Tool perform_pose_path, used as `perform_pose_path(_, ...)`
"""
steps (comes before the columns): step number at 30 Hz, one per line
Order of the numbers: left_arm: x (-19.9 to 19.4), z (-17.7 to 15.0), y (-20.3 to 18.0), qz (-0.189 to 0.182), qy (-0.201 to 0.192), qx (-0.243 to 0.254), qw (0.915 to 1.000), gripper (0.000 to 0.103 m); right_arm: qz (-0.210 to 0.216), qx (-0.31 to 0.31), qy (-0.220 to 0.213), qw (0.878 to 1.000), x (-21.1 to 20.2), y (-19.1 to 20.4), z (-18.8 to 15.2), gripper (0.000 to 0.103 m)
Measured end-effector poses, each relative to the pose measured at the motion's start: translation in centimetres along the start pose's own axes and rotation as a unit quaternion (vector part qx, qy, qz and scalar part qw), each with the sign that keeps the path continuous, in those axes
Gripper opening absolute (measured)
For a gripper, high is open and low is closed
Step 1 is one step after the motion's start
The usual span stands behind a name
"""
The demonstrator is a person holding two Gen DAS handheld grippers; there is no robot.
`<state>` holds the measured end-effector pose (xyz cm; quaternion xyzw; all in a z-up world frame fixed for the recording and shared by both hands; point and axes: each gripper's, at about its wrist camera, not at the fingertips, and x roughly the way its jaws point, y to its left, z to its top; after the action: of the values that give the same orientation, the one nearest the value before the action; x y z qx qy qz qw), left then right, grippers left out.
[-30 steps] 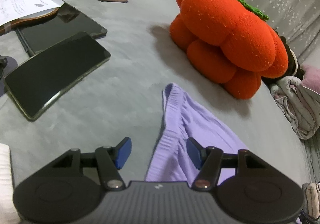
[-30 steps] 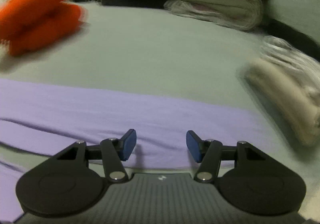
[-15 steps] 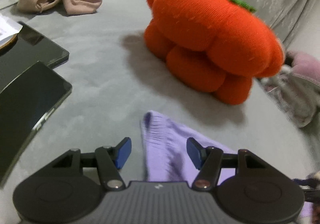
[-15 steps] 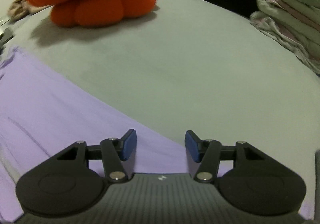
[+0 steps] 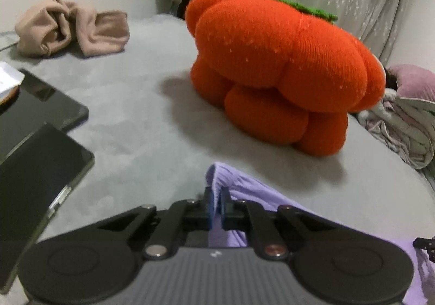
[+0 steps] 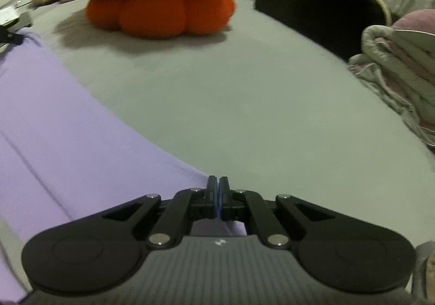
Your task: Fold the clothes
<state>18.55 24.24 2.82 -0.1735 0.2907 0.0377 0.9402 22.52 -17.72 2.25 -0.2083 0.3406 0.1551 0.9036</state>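
A lilac garment (image 5: 252,193) lies flat on the grey bed cover (image 5: 141,125). My left gripper (image 5: 216,205) is shut on its ribbed end, which pokes up between the blue pads. In the right wrist view the same lilac garment (image 6: 62,125) stretches away to the left. My right gripper (image 6: 217,197) is shut at its near edge, and the cloth runs in under the closed fingers. The left gripper (image 6: 9,36) shows as a small dark shape at the garment's far end.
An orange plush pumpkin (image 5: 277,65) sits just beyond the garment. Two dark tablets (image 5: 40,169) lie at the left, with a crumpled beige garment (image 5: 70,30) behind them. Folded pale clothes (image 6: 402,73) and a black item (image 6: 318,0) lie to the right.
Both grippers went from open to shut, each closing on an end of the lilac garment. The left gripper moved in over the ribbed end; the right one swung toward the near edge.
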Motion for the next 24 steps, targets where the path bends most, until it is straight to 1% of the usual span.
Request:
perform_pose_path(5,0.6,0.1,-0.2,0.009,-0.009,0.006,0.9999,0.004,-0.059,-0.009,-0.021,0.998,0.5,0.8,1.0,0.000)
perform_pose_path(6,0.8,0.2,-0.2,0.010,-0.010,0.007,0.9999,0.005,-0.068,-0.009,-0.020,0.997,0.8,0.9,1.1,0.000)
perform_pose_path(8,1.1,-0.1,0.1,0.012,0.006,-0.001,0.9999,0.007,-0.076,-0.012,-0.004,0.997,1.9,1.1,1.1,0.000)
perform_pose_path(9,0.5,0.0,0.3,0.012,0.005,-0.011,0.9999,0.010,-0.078,-0.014,0.006,0.997,2.6,1.2,0.9,0.000)
perform_pose_path(10,-0.1,0.0,0.6,0.012,0.005,-0.020,0.9997,0.011,-0.082,-0.017,0.013,0.996,3.2,1.4,0.6,0.001)
perform_pose_path(11,-0.8,0.0,0.9,0.013,0.004,-0.030,0.9995,0.012,-0.089,-0.021,0.013,0.996,3.4,1.7,0.5,0.002)
perform_pose_path(12,-1.4,0.1,1.1,0.013,0.004,-0.039,0.9992,0.021,-0.097,-0.022,0.013,0.995,3.6,1.9,0.4,0.003)
perform_pose_path(13,-2.0,0.1,1.4,0.013,0.003,-0.048,0.9987,0.039,-0.104,-0.021,0.016,0.994,3.5,2.0,0.5,0.007)
perform_pose_path(14,-2.6,0.1,1.6,0.014,0.003,-0.058,0.9982,0.047,-0.110,-0.021,0.019,0.993,3.2,2.1,0.7,0.014)
perform_pose_path(15,-3.2,0.1,1.9,0.014,0.002,-0.067,0.9977,0.053,-0.119,-0.022,0.023,0.992,2.9,2.1,0.9,0.019)
perform_pose_path(16,-3.8,0.2,2.1,0.014,0.001,-0.076,0.9970,0.053,-0.131,-0.020,0.023,0.991,2.2,2.0,1.1,0.042)
perform_pose_path(17,-4.4,0.2,2.4,0.015,0.001,-0.086,0.9962,0.053,-0.139,-0.008,0.011,0.990,0.8,1.8,1.3,0.060)
perform_pose_path(18,-5.0,0.2,2.6,0.015,0.000,-0.095,0.9954,0.053,-0.140,0.007,0.000,0.990,-0.8,1.8,1.2,0.061)
perform_pose_path(21,-6.9,0.3,3.4,0.016,-0.001,-0.123,0.9923,0.053,-0.089,0.066,-0.025,0.994,-6.7,3.0,-0.3,0.061)
perform_pose_path(23,-8.1,0.4,3.9,0.017,-0.002,-0.142,0.9898,0.053,-0.055,0.105,-0.040,0.992,-10.6,3.8,-1.3,0.061)
perform_pose_path(24,-8.9,-0.3,4.0,0.017,0.005,-0.152,0.9882,0.052,-0.038,0.124,-0.048,0.990,-12.5,4.1,-1.8,0.061)
